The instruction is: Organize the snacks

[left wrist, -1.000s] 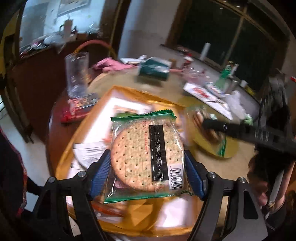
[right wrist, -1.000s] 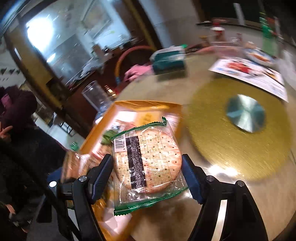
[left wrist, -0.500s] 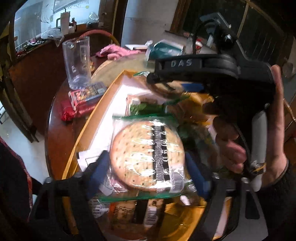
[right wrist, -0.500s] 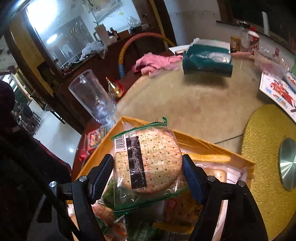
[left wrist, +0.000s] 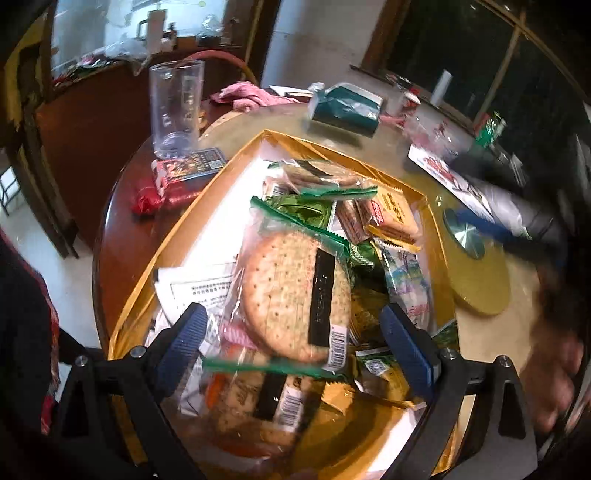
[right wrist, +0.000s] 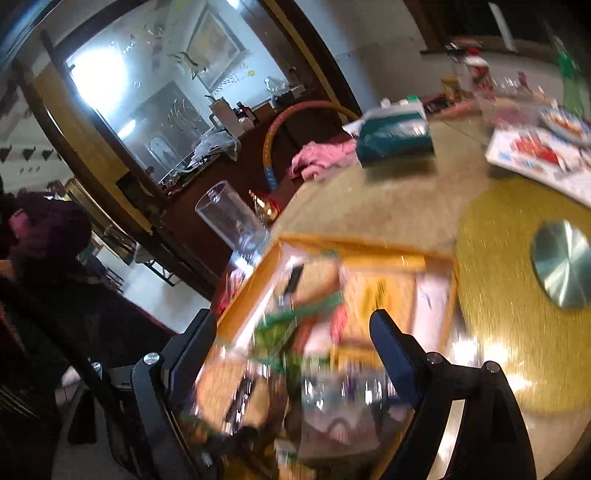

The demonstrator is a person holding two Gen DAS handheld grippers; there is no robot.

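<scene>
Now left gripper (left wrist: 291, 332) jaws just opened wide; round cracker pack (left wrist: 295, 295) between blue pads, pads clear of it, pack lying on snack pile in gold box (left wrist: 177, 236). Right gripper (right wrist: 291, 339) also just opened wide, nothing gripped, hovering over same box (right wrist: 251, 291); view blurred. Second cracker pack (left wrist: 321, 181) at box far end. Clear glass (left wrist: 175, 107) and red packet (left wrist: 181, 177) beside box on table (left wrist: 369, 147).

- Upper left of my left view: a bright mirror (left wrist: 122, 33) above a dark wooden sideboard (left wrist: 92, 110).
- Upper right: a dark window (left wrist: 461, 48) in a wooden frame.
- Between them, a pale wall (left wrist: 314, 40).
- Lower left: a white tiled floor (left wrist: 33, 236).
- Below me, a round wooden table (left wrist: 122, 206).
</scene>
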